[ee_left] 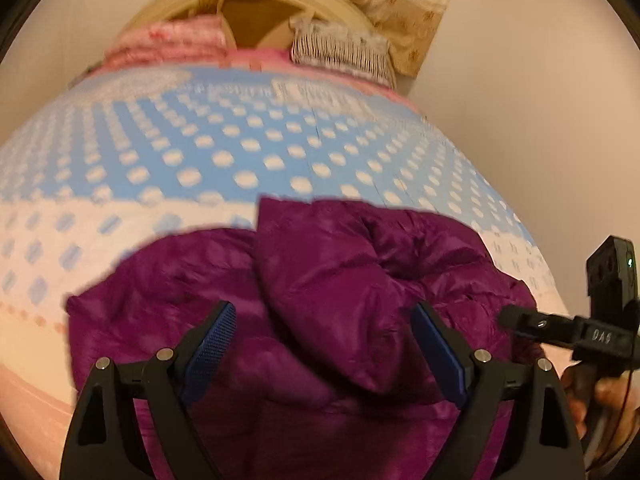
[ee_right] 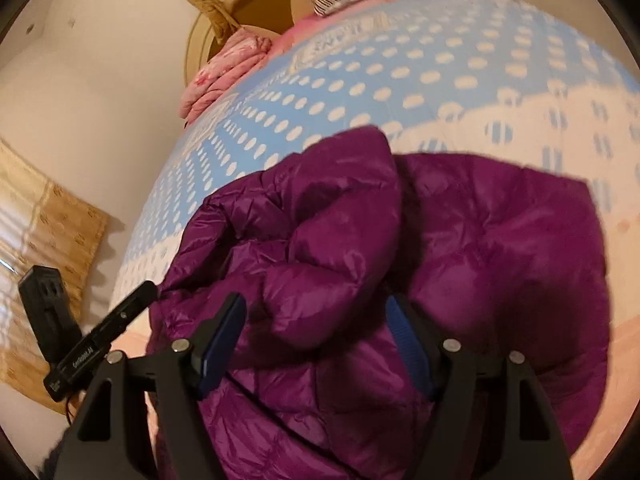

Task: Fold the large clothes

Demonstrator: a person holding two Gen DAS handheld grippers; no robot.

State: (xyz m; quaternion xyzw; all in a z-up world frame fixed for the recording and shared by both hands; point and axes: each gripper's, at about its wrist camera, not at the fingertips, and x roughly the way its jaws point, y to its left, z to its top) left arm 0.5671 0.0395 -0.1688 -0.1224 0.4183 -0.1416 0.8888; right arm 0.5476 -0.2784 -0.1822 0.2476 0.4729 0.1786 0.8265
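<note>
A purple puffer jacket (ee_left: pixel 320 292) lies crumpled on a bed with a blue and white dotted sheet (ee_left: pixel 248 144). My left gripper (ee_left: pixel 324 320) is open just above the jacket, its blue pads apart on either side of a raised fold. The right gripper shows at the right edge of the left wrist view (ee_left: pixel 520 320). In the right wrist view the jacket (ee_right: pixel 460 240) fills the lower middle. My right gripper (ee_right: pixel 316 312) is open over a puffy fold, holding nothing. The left gripper shows at the lower left of the right wrist view (ee_right: pixel 136 296).
A pink folded blanket (ee_left: pixel 168 40) and a striped grey cloth (ee_left: pixel 340 52) lie at the far end of the bed. A wooden headboard (ee_left: pixel 256 16) and beige patterned curtain (ee_left: pixel 408 0) stand behind. Plain walls flank the bed.
</note>
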